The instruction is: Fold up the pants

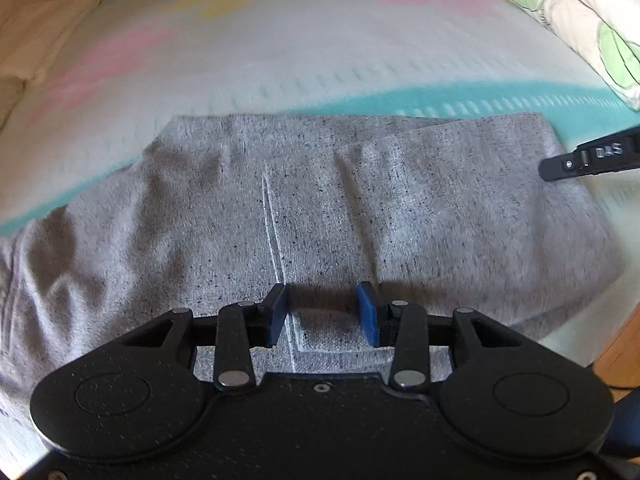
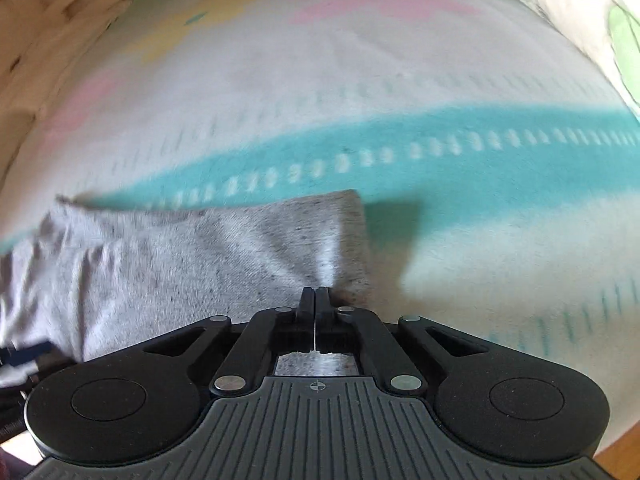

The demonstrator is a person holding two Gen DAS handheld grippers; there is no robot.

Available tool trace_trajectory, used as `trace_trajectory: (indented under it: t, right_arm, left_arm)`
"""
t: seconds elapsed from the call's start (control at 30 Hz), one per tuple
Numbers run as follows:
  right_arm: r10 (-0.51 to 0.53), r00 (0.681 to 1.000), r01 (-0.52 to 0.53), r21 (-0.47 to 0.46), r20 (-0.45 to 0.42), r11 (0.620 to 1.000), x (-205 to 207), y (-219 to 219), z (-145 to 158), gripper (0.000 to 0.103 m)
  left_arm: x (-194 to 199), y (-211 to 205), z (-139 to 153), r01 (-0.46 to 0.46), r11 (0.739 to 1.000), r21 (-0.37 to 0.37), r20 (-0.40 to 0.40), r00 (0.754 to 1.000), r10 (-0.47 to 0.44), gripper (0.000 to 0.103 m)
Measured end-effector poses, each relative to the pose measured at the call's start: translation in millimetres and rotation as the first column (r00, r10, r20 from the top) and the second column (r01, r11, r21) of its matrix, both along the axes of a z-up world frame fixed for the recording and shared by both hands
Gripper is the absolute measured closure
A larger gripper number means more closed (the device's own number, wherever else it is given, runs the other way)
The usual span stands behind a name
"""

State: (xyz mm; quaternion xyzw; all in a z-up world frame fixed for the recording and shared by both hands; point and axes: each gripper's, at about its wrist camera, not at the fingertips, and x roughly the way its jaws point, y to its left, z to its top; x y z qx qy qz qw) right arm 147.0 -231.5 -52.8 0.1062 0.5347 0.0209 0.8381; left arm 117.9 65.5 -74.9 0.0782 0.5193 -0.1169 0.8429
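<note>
Grey pants (image 1: 304, 208) lie crosswise (right gripper (image 2: 316, 294) pinching).

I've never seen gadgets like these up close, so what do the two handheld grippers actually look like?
Both are matte black plastic with two round side lobes, silver rivets and scissor-like linkages. The left gripper has blue finger pads and a speckled body. The right gripper has black fingers, a ribbed grey body and a small crosshair mark.

We are in a home bedroom: a bed (image 1: 320, 40) spread with a pastel blanket (image 2: 440, 152) striped teal, pink and yellow, a pillow (image 1: 568, 12) printed with green leaves at its far corner, and wooden flooring (image 1: 620, 352) beside it.
</note>
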Motion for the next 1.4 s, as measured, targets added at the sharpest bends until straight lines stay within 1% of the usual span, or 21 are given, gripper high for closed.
trace_trajectory:
  t: [0.07, 0.13, 0.2, 0.27, 0.3, 0.37, 0.43, 0.5, 0.57, 0.63, 0.73, 0.8, 0.83, 0.93, 1.03, 1.07, 1.17, 1.23, 1.27, 1.33, 1.4]
  right_arm:
    - [-0.010, 1.000, 0.010, -0.001, 0.024, 1.000, -5.7, -3.5, 9.8, 0.102]
    - [0.024, 0.999, -0.024, 0.010, 0.026, 1.000, -13.8, -0.4, 19.9, 0.102]
    - [0.065, 0.998, -0.064, 0.013, -0.015, 0.998, -17.1, 6.2, 19.9, 0.102]
    - [0.073, 0.992, -0.079, -0.052, -0.100, 0.996, -20.4, 11.4, 10.1, 0.102]
    - [0.077, 0.988, -0.087, -0.068, -0.137, 0.994, -18.3, 13.7, 0.7, 0.102]
    - [0.072, 0.988, -0.081, -0.061, -0.133, 0.995, -18.9, 12.8, -0.2, 0.101]
    - [0.069, 0.994, -0.071, -0.028, -0.087, 0.997, -19.9, 12.7, 8.7, 0.099]
    - [0.092, 0.996, -0.092, 0.008, 0.003, 0.996, -21.8, 18.8, 25.5, 0.099]
    - [0.133, 0.988, -0.136, 0.035, 0.084, 0.990, -19.6, 33.9, 38.5, 0.099]
    - [0.182, 0.973, -0.193, 0.065, 0.144, 0.979, -11.6, 53.5, 43.2, 0.099]
    - [0.254, 0.950, -0.276, 0.109, 0.183, 0.955, 0.1, 88.7, 42.7, 0.099]
    - [0.314, 0.931, -0.341, 0.130, 0.188, 0.931, 6.2, 114.6, 41.3, 0.099]
    - [0.346, 0.919, -0.373, 0.133, 0.189, 0.918, 8.3, 128.4, 39.6, 0.099]
    - [0.440, 0.879, -0.466, 0.131, 0.184, 0.875, 10.2, 164.7, 35.9, 0.099]
    - [0.507, 0.848, -0.525, 0.116, 0.156, 0.843, 4.8, 194.7, 30.1, 0.099]
    - [0.526, 0.838, -0.541, 0.107, 0.143, 0.834, 4.3, 203.3, 26.4, 0.099]
    - [0.571, 0.816, -0.578, 0.090, 0.089, 0.811, 1.9, 222.0, 16.1, 0.099]
    - [0.579, 0.815, -0.580, 0.072, 0.036, 0.812, 1.8, 230.5, 6.2, 0.099]
    - [0.584, 0.811, -0.584, 0.064, 0.019, 0.809, 1.0, 233.2, 1.9, 0.099]
    - [0.592, 0.806, -0.591, 0.056, -0.002, 0.805, 0.4, 237.3, -4.5, 0.099]
    - [0.596, 0.803, -0.595, 0.051, -0.006, 0.802, -0.4, 238.8, -7.1, 0.099]
  left_arm:
    - [-2.5, 4.1, 1.9, -0.017, 1.000, -0.017, -0.012, 1.000, 0.017, 0.055]
    - [-1.7, 9.8, 1.8, -0.041, 0.998, -0.042, -0.033, 0.999, 0.039, 0.055]
    - [-0.2, 13.9, 1.9, -0.066, 0.996, -0.058, -0.048, 0.997, 0.063, 0.054]
    - [-0.6, 16.0, 1.3, -0.087, 0.994, -0.069, -0.059, 0.995, 0.083, 0.054]
    - [-1.9, 16.2, 2.1, -0.093, 0.993, -0.068, -0.059, 0.994, 0.089, 0.054]
    - [-6.7, 13.8, 2.4, -0.089, 0.994, -0.056, -0.050, 0.995, 0.086, 0.054]
    - [-13.6, 10.4, 5.7, -0.077, 0.996, -0.043, -0.042, 0.996, 0.075, 0.054]
    - [-18.2, 11.5, 7.9, -0.074, 0.996, -0.043, -0.043, 0.996, 0.072, 0.054]
    - [-22.1, 16.9, 13.3, -0.088, 0.994, -0.060, -0.052, 0.995, 0.084, 0.054]
    - [-23.2, 27.0, 18.7, -0.110, 0.991, -0.071, -0.037, 0.994, 0.107, 0.054]
    - [-27.4, 47.7, 30.3, -0.161, 0.986, -0.046, 0.031, 0.986, 0.162, 0.054]
    - [-27.7, 68.8, 36.0, -0.217, 0.976, -0.031, 0.070, 0.973, 0.218, 0.054]
    - [-27.4, 82.2, 38.0, -0.256, 0.966, -0.028, 0.082, 0.963, 0.257, 0.054]
    - [-26.1, 127.2, 40.5, -0.378, 0.925, -0.038, 0.093, 0.920, 0.380, 0.052]
    - [-27.8, 171.3, 41.0, -0.490, 0.870, -0.048, 0.102, 0.864, 0.493, 0.046]
    - [-29.8, 186.0, 40.6, -0.525, 0.849, -0.052, 0.103, 0.843, 0.528, 0.046]
    - [-35.6, 219.4, 38.9, -0.597, 0.801, -0.049, 0.104, 0.794, 0.599, 0.045]
    - [-40.0, 238.8, 37.1, -0.629, 0.775, -0.057, 0.097, 0.769, 0.631, 0.038]
    - [-43.7, 244.5, 36.5, -0.645, 0.761, -0.066, 0.095, 0.755, 0.648, 0.036]
    - [-49.2, 257.8, 36.4, -0.683, 0.724, -0.093, 0.084, 0.719, 0.689, 0.030]
    - [-52.4, 268.8, 33.4, -0.714, 0.691, -0.115, 0.062, 0.689, 0.722, 0.023]
